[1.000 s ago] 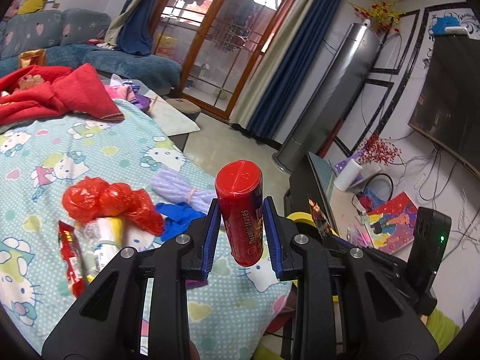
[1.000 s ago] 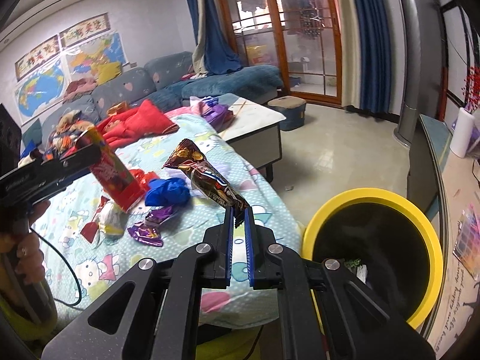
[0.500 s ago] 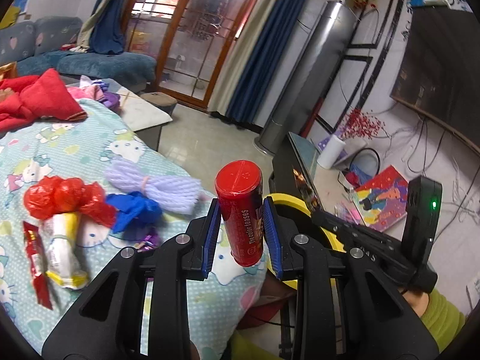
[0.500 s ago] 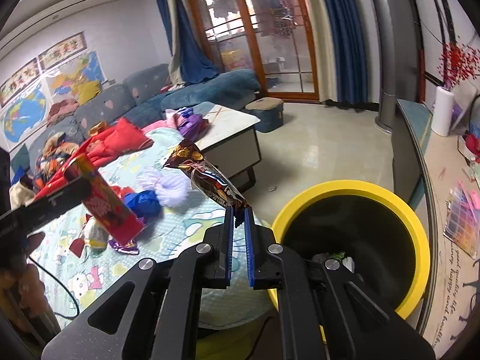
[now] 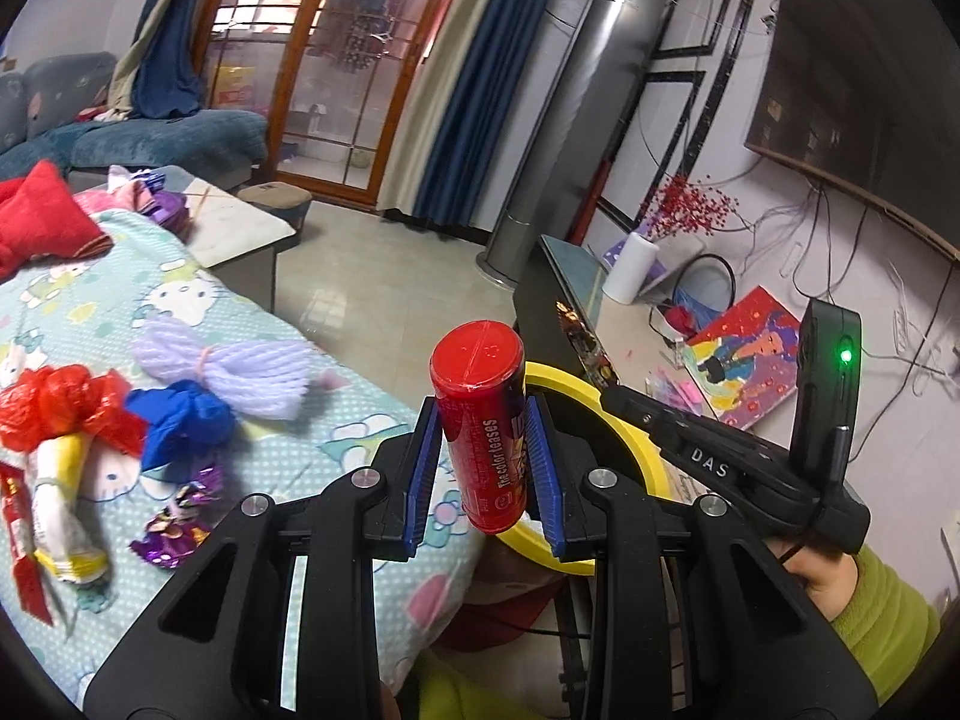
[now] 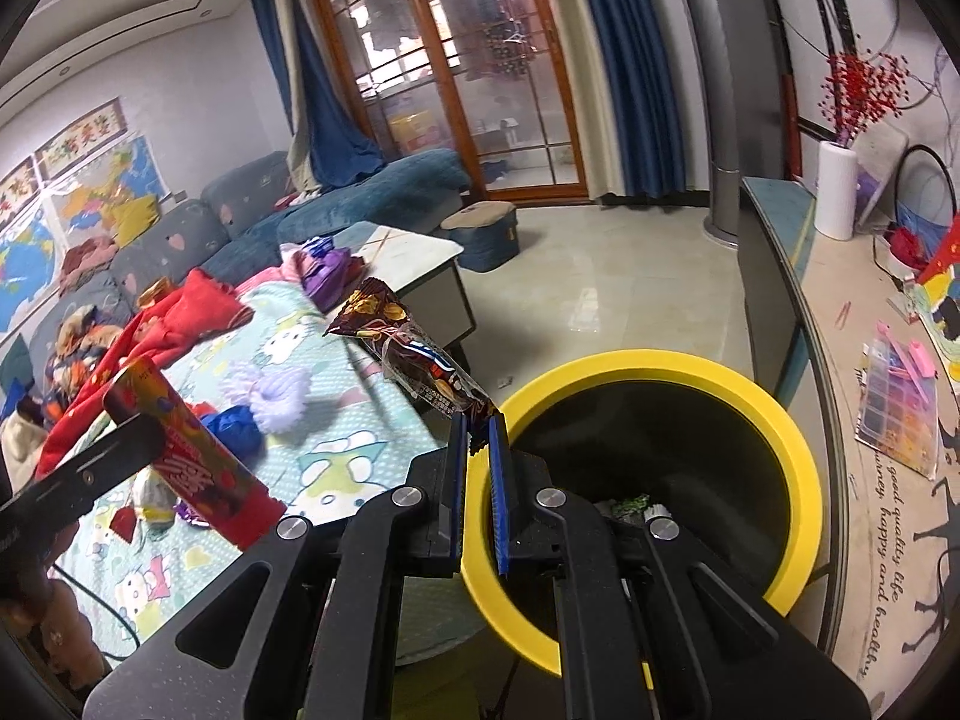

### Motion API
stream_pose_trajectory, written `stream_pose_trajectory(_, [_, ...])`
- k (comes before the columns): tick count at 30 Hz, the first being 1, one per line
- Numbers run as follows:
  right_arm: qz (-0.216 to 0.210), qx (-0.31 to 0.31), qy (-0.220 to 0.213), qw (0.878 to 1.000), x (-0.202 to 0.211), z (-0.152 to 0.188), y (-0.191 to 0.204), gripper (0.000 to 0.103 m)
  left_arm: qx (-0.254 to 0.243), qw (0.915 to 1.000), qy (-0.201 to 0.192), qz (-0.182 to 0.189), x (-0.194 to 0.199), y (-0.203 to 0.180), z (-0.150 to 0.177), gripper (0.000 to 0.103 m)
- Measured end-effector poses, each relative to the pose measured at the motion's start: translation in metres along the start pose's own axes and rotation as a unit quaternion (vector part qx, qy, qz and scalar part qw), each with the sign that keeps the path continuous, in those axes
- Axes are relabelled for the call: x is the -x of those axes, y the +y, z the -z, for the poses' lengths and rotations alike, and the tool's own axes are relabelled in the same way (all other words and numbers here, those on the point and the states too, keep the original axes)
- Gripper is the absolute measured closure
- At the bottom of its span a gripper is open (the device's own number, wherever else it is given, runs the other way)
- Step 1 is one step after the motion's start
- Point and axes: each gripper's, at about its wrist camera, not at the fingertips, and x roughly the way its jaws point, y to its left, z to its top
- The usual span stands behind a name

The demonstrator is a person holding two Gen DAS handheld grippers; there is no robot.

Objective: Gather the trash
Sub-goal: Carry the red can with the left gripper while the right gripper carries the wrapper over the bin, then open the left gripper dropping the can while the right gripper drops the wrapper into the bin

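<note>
Left hand-held gripper (image 5: 483, 465) clamps the red canister (image 5: 483, 426); right hand-held gripper (image 6: 477, 450) pinches the brown wrapper (image 6: 408, 354) at the yellow bin (image 6: 792, 462) rim.

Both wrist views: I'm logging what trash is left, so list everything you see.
red tube: 1, red, in left gripper
snack wrapper: 1, brown, in right gripper
bin: 1, yellow rim, beside bed
red bag: 1, red, on bedspread
blue bag: 1, blue, beside red bag
yarn bundle: 1, lilac, on bedspread
purple wrapper: 1, purple, near bed edge
left gripper: 1, black, blue fingers
right gripper: 1, black, over bin rim
</note>
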Motion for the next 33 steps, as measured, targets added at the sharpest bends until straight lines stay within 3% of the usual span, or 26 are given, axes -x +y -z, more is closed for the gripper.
stream_pose_trajectory(18, [0.059,-0.035,-0.002,0.998,-0.006,0.011,-0.045,0.096,-0.042,0.9985,0.022,0.026,-0.039,-0.031,0.007,0.081])
stream_pose_trajectory(33, [0.086,-0.094,0.032,0.991,-0.022,0.028,-0.086,0.096,-0.072,0.9955,0.051,0.035,-0.072,-0.045,0.018,0.081])
